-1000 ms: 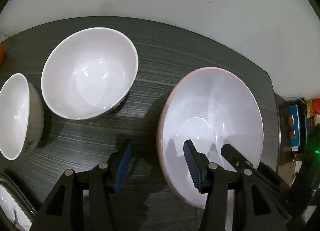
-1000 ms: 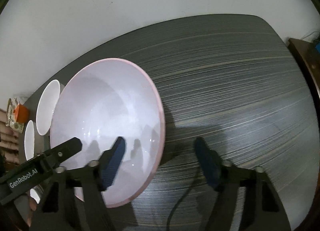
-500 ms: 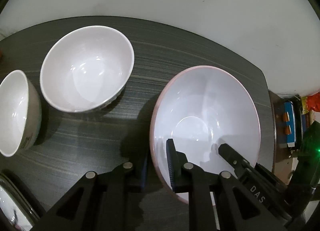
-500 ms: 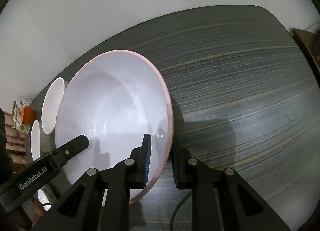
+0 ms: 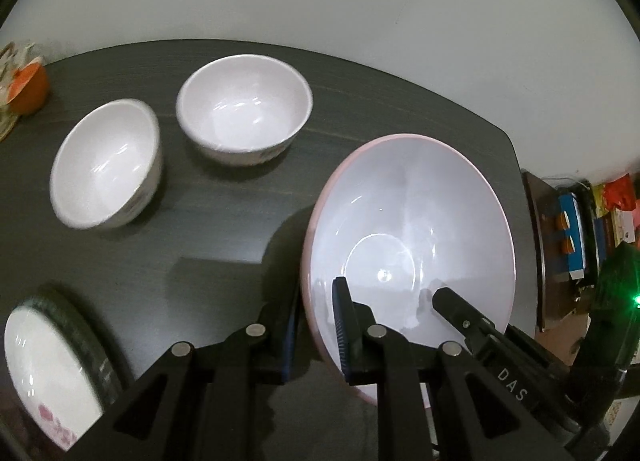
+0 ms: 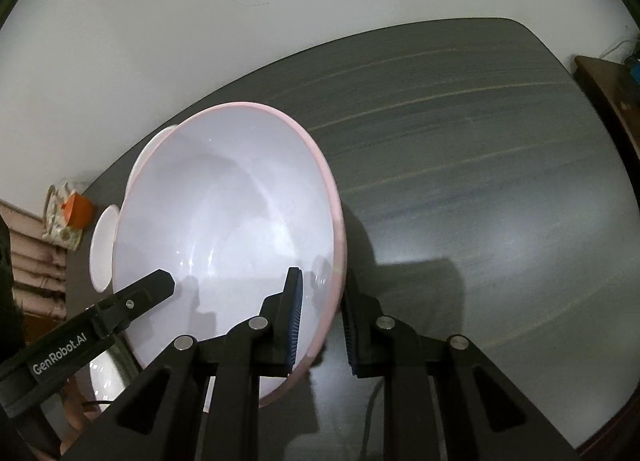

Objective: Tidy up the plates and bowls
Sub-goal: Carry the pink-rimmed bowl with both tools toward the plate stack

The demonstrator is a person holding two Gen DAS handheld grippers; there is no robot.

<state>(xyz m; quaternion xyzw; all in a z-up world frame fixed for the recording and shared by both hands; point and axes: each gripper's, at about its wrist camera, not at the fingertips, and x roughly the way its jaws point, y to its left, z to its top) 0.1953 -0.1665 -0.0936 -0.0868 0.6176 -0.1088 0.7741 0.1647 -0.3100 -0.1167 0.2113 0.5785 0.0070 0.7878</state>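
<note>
- Dark striped table against a plain white wall, with clutter off past its right edge.
- Big pink-rimmed bowl near the table's right edge, pinched on both sides and looking lifted and tipped, with a shadow under it.
- Left gripper pressed onto the bowl's left rim, one blue pad inside, one outside.
- Right gripper pressed onto the bowl's right rim the same way, rim squeezed between the pads.
- Two smaller white bowls, not stacked: round bowl toward the far edge, tilted bowl just beside it, closer to the left edge.
- Plate with pink flowers at the near left corner, sitting on something dark and round.
- Orange cup at the far left corner, not part of the job by the look of it.
- Guess: job only just begun. Nothing nested yet, big bowl in hand, small bowls and plate not yet sorted.
- Hard to tell: whether the big bowl's bottom touches the table or hangs clear.
- Hidden: outside pad of the left gripper, mostly behind the bowl wall.
- Cut off: most of the flower plate, and whatever sits under it.
- Blurry: the small bowls' edges and the pattern on their sides.
- Small bowls in the right wrist view: only slivers peeking out behind the big bowl.
</note>
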